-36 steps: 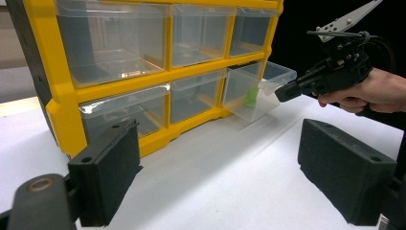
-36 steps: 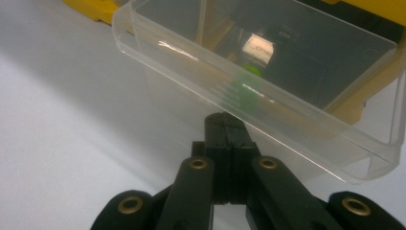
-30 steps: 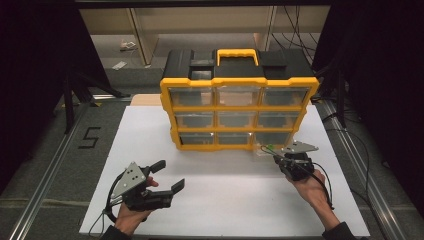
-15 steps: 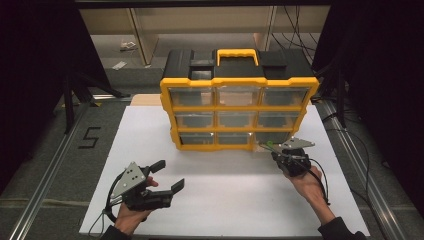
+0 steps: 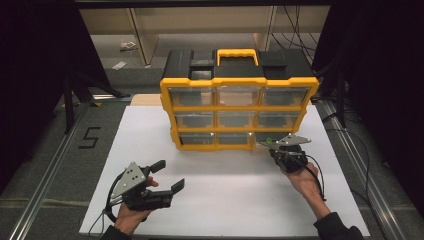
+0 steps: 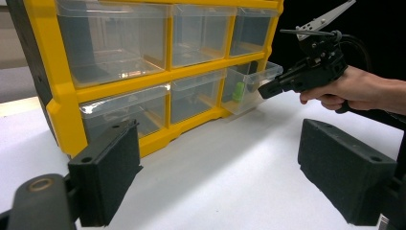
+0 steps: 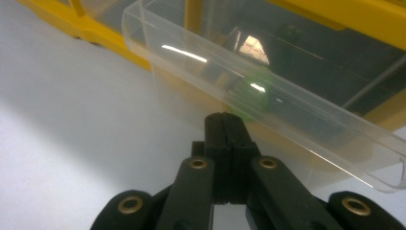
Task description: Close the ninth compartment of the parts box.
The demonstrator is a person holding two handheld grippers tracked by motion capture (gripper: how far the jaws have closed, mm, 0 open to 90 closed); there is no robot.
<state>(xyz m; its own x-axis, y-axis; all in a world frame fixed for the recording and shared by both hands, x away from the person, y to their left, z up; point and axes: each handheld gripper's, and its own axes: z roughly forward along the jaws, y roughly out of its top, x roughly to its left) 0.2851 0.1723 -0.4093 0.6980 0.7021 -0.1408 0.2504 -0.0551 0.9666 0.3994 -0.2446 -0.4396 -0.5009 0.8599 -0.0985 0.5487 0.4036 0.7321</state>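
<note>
A yellow organizer [image 5: 239, 106] with clear drawers stands at the back of the white table. Its bottom-right drawer [image 6: 249, 79] [image 7: 268, 105] is pulled out a little and holds a small green thing [image 6: 238, 92] [image 7: 250, 90]. My right gripper [image 5: 266, 145] [image 6: 263, 90] [image 7: 224, 118] is shut with nothing between its jaws. Its tips sit at that drawer's clear front wall; I cannot tell whether they touch it. My left gripper [image 5: 169, 176] [image 6: 220, 163] rests open near the table's front left, holding nothing and pointing toward the organizer.
The white sheet [image 5: 225, 200] covers the table in front of the organizer, between both hands. Metal rails [image 5: 45, 175] run along both sides, and a "5" mark [image 5: 89, 137] lies left of the sheet. Shelving and cables are behind the organizer.
My right gripper has edged slightly toward the organizer at the bottom-right drawer. The left gripper has kept still.
</note>
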